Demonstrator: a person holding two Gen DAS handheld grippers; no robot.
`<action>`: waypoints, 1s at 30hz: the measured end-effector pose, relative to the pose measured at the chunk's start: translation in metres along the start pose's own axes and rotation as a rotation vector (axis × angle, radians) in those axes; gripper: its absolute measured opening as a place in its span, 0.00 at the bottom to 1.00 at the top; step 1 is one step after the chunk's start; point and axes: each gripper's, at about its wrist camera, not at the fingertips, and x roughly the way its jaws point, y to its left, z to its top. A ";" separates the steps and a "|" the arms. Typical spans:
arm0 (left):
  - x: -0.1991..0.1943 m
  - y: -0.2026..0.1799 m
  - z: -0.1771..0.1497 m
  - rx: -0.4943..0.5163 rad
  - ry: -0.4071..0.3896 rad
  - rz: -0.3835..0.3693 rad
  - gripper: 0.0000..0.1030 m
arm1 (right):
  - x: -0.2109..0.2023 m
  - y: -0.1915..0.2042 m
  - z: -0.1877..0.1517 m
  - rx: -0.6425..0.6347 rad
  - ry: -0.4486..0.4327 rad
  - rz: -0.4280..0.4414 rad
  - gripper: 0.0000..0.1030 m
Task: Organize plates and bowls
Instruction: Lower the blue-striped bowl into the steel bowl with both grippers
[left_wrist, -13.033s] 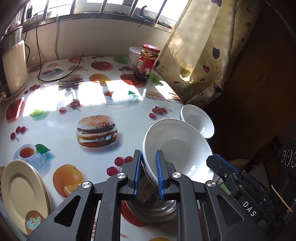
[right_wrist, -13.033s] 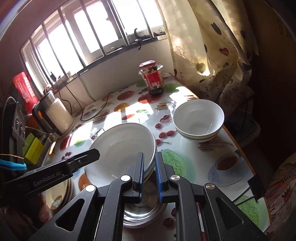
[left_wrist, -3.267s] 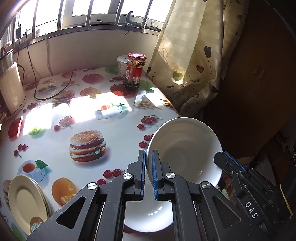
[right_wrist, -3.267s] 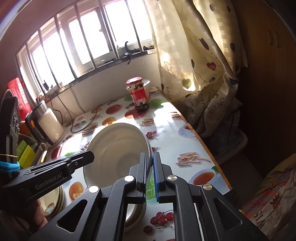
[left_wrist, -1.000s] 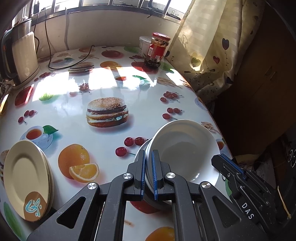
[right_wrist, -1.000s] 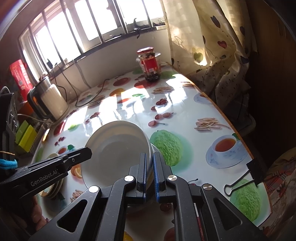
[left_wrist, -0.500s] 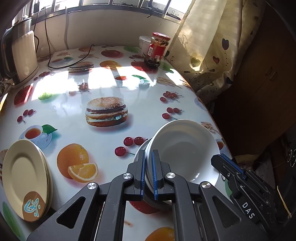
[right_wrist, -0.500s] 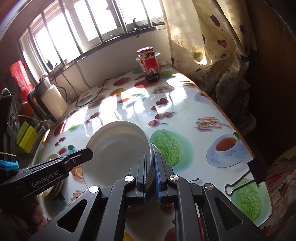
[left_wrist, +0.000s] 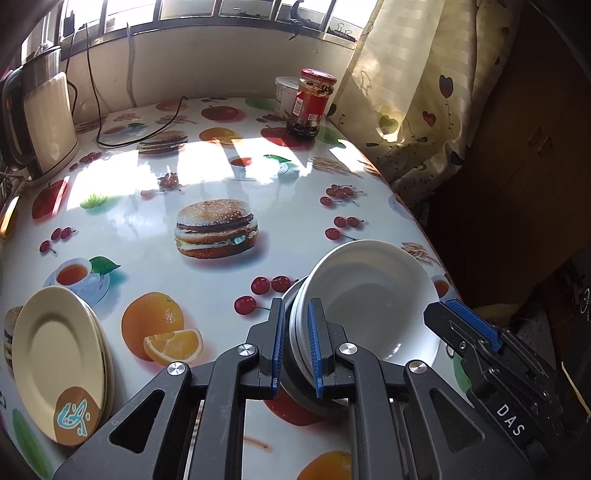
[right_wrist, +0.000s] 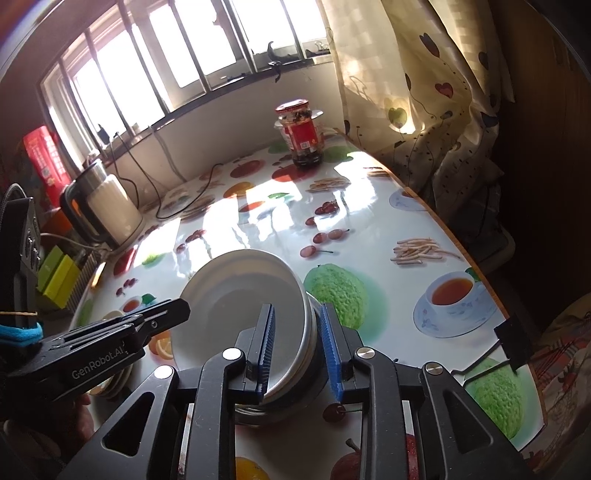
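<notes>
Item: white bowl (left_wrist: 373, 295) nested on a bowl stack, near edge of worktop (left_wrist: 147, 206); release in hand.

I have the left gripper (left_wrist: 296, 345) and right gripper (right_wrist: 297, 352) astride opposite rims, jaws just opening: the right stand apart, the left only slightly, pad contact hard to judge. I'd open fully, then lift straight away so the bowl isn't tipped. Cream plates (left_wrist: 55, 363) stacked at left.
</notes>
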 end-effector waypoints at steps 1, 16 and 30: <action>-0.001 0.000 0.000 0.002 -0.003 0.003 0.17 | -0.001 0.000 0.000 0.002 -0.001 0.001 0.30; -0.027 0.014 -0.017 -0.007 -0.061 0.033 0.36 | -0.026 -0.009 -0.004 0.016 -0.049 0.001 0.36; -0.031 0.029 -0.042 -0.042 -0.083 0.039 0.36 | -0.034 -0.034 -0.022 0.049 -0.053 -0.018 0.41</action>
